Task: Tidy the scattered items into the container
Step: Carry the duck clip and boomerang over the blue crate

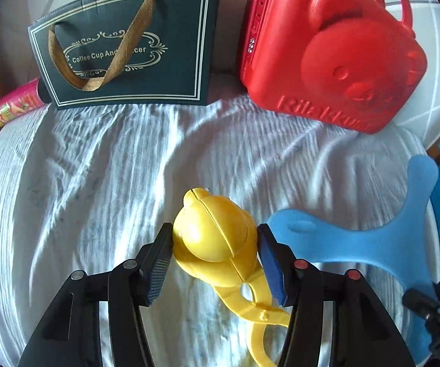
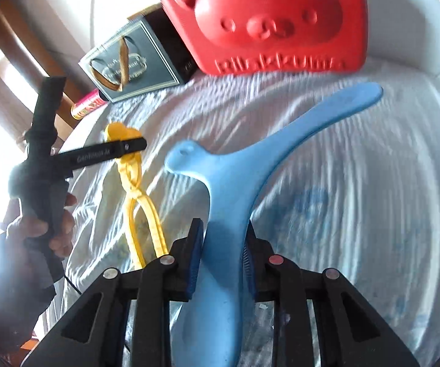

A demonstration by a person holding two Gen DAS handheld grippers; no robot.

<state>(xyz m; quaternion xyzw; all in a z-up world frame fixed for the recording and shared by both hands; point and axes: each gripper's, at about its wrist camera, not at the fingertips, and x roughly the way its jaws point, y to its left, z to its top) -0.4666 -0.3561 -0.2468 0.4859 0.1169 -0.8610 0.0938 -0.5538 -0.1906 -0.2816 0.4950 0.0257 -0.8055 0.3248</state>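
Observation:
A yellow duck-shaped mould tongs (image 1: 216, 238) lies on the white cloth; my left gripper (image 1: 215, 255) is shut on its round head, pads touching both sides. In the right wrist view the tongs (image 2: 134, 180) show at the left with the left gripper's finger across the head. My right gripper (image 2: 224, 260) is shut on one arm of a blue three-armed foam boomerang (image 2: 235, 177), which also shows in the left wrist view (image 1: 372, 238). A red bear-face container (image 1: 330, 58) stands at the back right, also in the right wrist view (image 2: 268, 21).
A dark "Coffee Cup And Saucer" gift bag (image 1: 125, 49) with a brown ribbon handle stands at the back left. A pink tube (image 1: 15, 105) lies beside it at the table's left edge. A wrinkled white cloth (image 1: 97, 183) covers the round table.

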